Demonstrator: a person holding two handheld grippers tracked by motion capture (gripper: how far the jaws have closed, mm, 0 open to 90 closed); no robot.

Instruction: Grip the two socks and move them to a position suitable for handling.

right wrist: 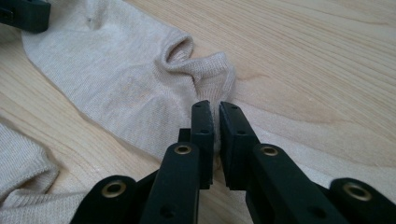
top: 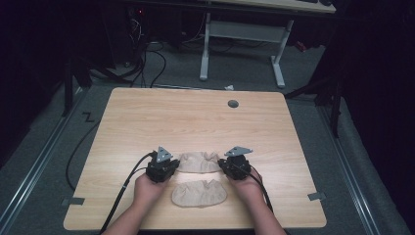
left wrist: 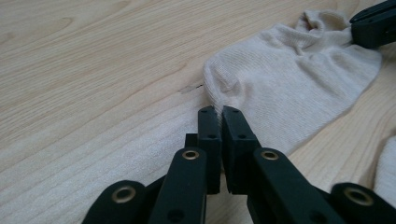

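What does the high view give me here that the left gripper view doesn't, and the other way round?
High view: the whole table, both hands, the near sock in full, and the right hand-held gripper at the far sock's other end.
Left gripper view: the left hand-held gripper with jaws shut, pinching the edge of the far sock, and the knit bunching up at that pinch.
Both: the far sock lying flat on the wood, with a hand-held gripper at each end of it.

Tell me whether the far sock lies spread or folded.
Spread flat: the far sock lies full length on the table, each end pinched by a claw.
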